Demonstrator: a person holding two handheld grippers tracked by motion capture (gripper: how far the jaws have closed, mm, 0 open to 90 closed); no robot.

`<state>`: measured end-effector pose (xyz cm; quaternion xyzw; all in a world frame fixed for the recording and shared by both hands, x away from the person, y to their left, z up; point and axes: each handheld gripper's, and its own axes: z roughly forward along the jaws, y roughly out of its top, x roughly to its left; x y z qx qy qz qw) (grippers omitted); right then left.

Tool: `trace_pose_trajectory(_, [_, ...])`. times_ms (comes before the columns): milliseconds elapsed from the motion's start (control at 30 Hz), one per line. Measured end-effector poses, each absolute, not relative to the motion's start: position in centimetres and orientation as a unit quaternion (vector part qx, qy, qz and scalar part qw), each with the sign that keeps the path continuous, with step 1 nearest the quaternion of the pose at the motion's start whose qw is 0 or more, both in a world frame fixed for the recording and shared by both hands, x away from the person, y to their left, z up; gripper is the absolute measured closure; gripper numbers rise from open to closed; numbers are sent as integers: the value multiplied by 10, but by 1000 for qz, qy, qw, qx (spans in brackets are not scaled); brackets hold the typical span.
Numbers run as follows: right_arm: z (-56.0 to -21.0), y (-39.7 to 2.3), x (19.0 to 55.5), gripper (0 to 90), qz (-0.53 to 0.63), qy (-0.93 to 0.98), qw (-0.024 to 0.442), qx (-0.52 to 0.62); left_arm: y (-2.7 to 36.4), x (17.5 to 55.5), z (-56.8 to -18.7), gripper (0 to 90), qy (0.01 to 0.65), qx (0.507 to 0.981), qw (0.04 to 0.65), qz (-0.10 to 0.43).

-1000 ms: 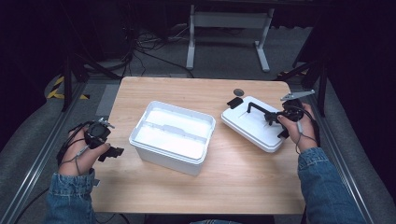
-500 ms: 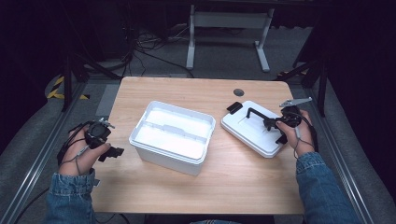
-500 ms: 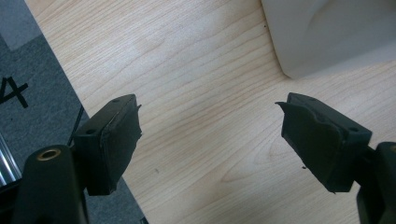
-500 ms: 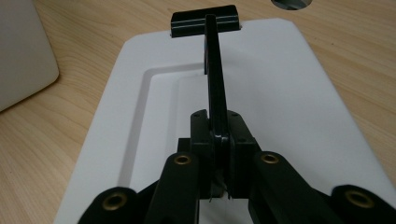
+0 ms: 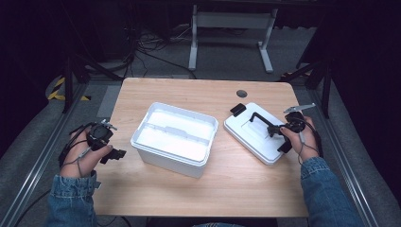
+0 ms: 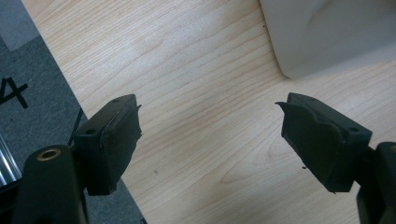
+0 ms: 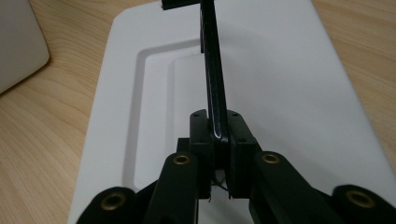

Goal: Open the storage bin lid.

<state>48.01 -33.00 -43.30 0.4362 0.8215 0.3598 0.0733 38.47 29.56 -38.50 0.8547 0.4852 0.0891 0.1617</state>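
White lid (image 5: 261, 133) lies flat on desk (image 5: 189, 198) right of open white bin (image 5: 174, 138), apart from it. Black handle (image 7: 213, 70) on lid, long axis running straight away from right gripper (image 7: 218, 144). Right fingers (image 7: 201, 135) clenched on handle's near end; lid probably resting on desk. Left gripper (image 6: 210, 140) left of bin, fingers spread wide, empty.

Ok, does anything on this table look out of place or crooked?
Mostly the white lid: it lies off its white box, askew to the table edge, with the right gripper shut on its black handle. The left gripper is open over bare wood. Nothing looks spilled or broken.
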Motion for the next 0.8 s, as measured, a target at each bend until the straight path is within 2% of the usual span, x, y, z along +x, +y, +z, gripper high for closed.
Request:
trace_pose_trajectory(267, [-436, -333, 479, 777, 353, 817, 79, 449, 295, 385, -385, 204, 484, 855, 161, 88])
trace_pose_trajectory(333, [-435, -333, 479, 694, 353, 816, 84, 451, 295, 385, -385, 204, 485, 855, 162, 86])
trace_pose_trajectory(400, [-433, -333, 478, 573, 361, 808, 97, 455, 295, 386, -385, 204, 482, 857, 160, 91])
trace_pose_trajectory(467, [-429, -333, 475, 525, 363, 800, 116, 463, 295, 386, -385, 203, 480, 858, 157, 92])
trace_pose_trajectory(667, [-412, -330, 467, 473, 361, 794, 155, 464, 294, 384, -387, 203, 484, 857, 157, 87])
trace_pose_trajectory(800, [-399, -326, 458, 476, 374, 791, 157, 459, 296, 380, -389, 202, 487, 856, 151, 85])
